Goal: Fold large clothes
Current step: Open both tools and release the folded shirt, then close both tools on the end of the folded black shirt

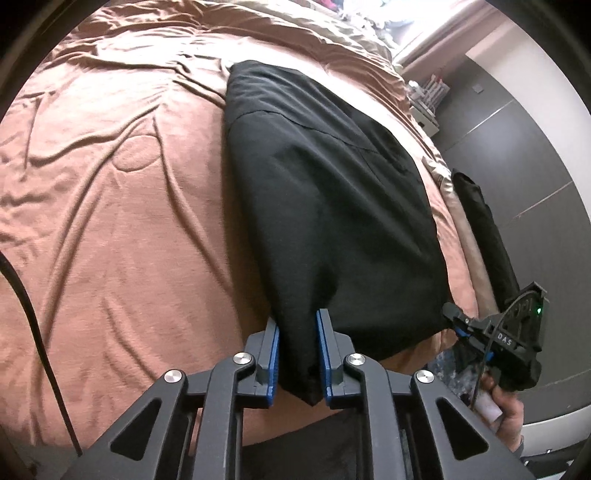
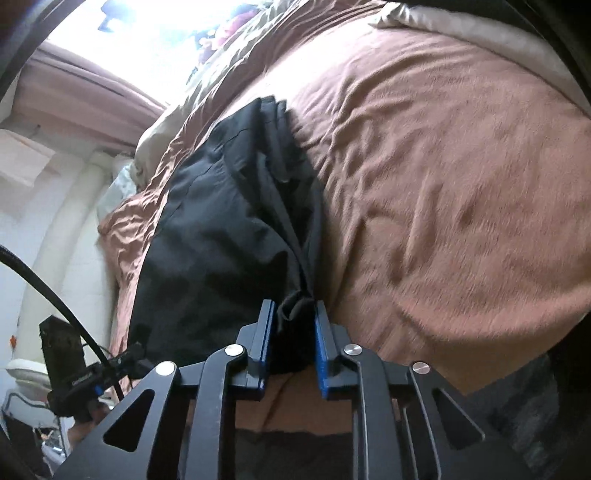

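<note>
A brown bedspread [image 1: 110, 221] carries the black garment [image 1: 325, 206], lying lengthwise near the bed's edge. The left gripper [image 1: 297, 354] and right gripper [image 2: 293, 347] each pinch a near corner: the fold seems about to begin, needing both corners carried forward together. "DAS" marks the right gripper.

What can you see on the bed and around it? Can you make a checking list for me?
Surface: brown bedspread, wrinkled, with a beige cover at its far end.
Job's things: black garment lying flat, its near edge pulled up at two corners.
Clutter: nothing seen on the bed near the garment.
Grippers: left gripper shut on one near corner; right gripper shut on the other, bunched.
Cables: black cable over the bedspread; another by the left gripper.
Surroundings: grey panelled wall, bright window.
</note>
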A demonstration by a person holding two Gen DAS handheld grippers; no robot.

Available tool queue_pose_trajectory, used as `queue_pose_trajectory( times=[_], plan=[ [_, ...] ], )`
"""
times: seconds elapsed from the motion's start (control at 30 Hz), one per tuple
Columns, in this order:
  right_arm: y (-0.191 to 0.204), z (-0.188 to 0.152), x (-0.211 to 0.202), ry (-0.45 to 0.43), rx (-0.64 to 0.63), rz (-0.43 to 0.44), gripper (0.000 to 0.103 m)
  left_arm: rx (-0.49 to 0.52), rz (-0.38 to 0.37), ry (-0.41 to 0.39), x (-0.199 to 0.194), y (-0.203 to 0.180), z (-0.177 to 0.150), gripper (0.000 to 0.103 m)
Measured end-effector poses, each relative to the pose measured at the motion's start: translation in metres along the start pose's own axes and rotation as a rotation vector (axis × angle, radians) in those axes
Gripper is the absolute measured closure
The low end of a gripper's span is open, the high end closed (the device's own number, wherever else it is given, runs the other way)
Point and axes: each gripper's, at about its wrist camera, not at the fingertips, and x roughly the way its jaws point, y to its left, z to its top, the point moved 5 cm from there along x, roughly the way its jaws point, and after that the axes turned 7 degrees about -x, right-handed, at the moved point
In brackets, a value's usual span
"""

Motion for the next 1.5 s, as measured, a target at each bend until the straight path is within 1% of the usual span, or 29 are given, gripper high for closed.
queue_pose_trajectory(
  times=[0.13,0.27,0.33,0.37,0.43,0.47,0.5,0.53,0.57,0.6,0.63,0.67,0.73,0.83,0.9,0.93,1.0,1.2,1.4,1.5],
  plan=[
    [0.013,-0.016,0.002,0.038,-0.022,0.017,0.087,0.011,0.005,0.004,-0.013,0.009,-0.005,0.086],
    [0.025,-0.035,0.001,0.088,-0.04,0.043,0.087,0.064,0.028,0.012,-0.032,0.013,-0.019,0.085],
    [0.03,-0.046,0.0,0.121,-0.05,0.062,0.087,0.088,0.037,0.033,-0.039,0.017,-0.028,0.085],
    [0.03,-0.05,-0.001,0.137,-0.054,0.069,0.087,0.098,0.04,0.046,-0.041,0.018,-0.032,0.084],
    [0.031,-0.055,-0.002,0.17,-0.083,0.068,0.087,0.117,0.052,0.087,-0.04,0.022,-0.04,0.077],
    [0.03,-0.056,-0.004,0.176,-0.097,0.056,0.083,0.119,0.064,0.099,-0.038,0.024,-0.042,0.073],
    [0.028,-0.054,-0.006,0.176,-0.103,0.038,0.08,0.118,0.079,0.106,-0.035,0.028,-0.041,0.072],
    [0.025,-0.049,-0.008,0.175,-0.107,0.026,0.078,0.113,0.077,0.113,-0.033,0.031,-0.039,0.071],
    [0.025,-0.044,-0.009,0.17,-0.113,0.018,0.07,0.098,0.062,0.114,-0.031,0.033,-0.035,0.067],
    [0.024,-0.037,-0.011,0.162,-0.12,0.005,0.058,0.085,0.051,0.11,-0.032,0.036,-0.032,0.06],
    [0.022,-0.028,-0.013,0.141,-0.128,-0.013,0.052,0.073,0.048,0.1,-0.032,0.037,-0.027,0.055],
    [0.023,-0.023,-0.015,0.126,-0.13,-0.02,0.046,0.068,0.048,0.083,-0.032,0.038,-0.021,0.049],
    [0.021,-0.006,-0.017,0.097,-0.116,0.001,0.046,0.061,0.047,0.048,-0.03,0.038,-0.006,0.046],
    [0.016,0.019,-0.011,0.069,-0.103,0.006,0.046,0.033,0.034,0.029,-0.02,0.043,0.017,0.045],
    [0.015,0.032,-0.001,0.07,-0.094,0.023,0.046,0.016,0.031,0.02,-0.01,0.046,0.033,0.045],
    [0.016,0.037,0.005,0.075,-0.088,0.037,0.046,0.009,0.034,0.017,-0.006,0.048,0.04,0.045],
    [0.016,0.049,0.021,0.087,-0.083,0.035,0.036,-0.004,0.031,0.012,0.003,0.05,0.054,0.045],
    [0.027,0.075,0.068,0.1,-0.093,0.045,0.035,-0.035,0.016,0.006,0.022,0.054,0.086,0.045],
    [0.032,0.098,0.107,0.144,-0.102,0.026,0.035,-0.006,0.029,0.004,0.032,0.048,0.106,0.045],
    [0.032,0.106,0.12,0.168,-0.093,0.042,0.035,0.001,0.032,0.013,0.036,0.043,0.112,0.045]
  ],
)
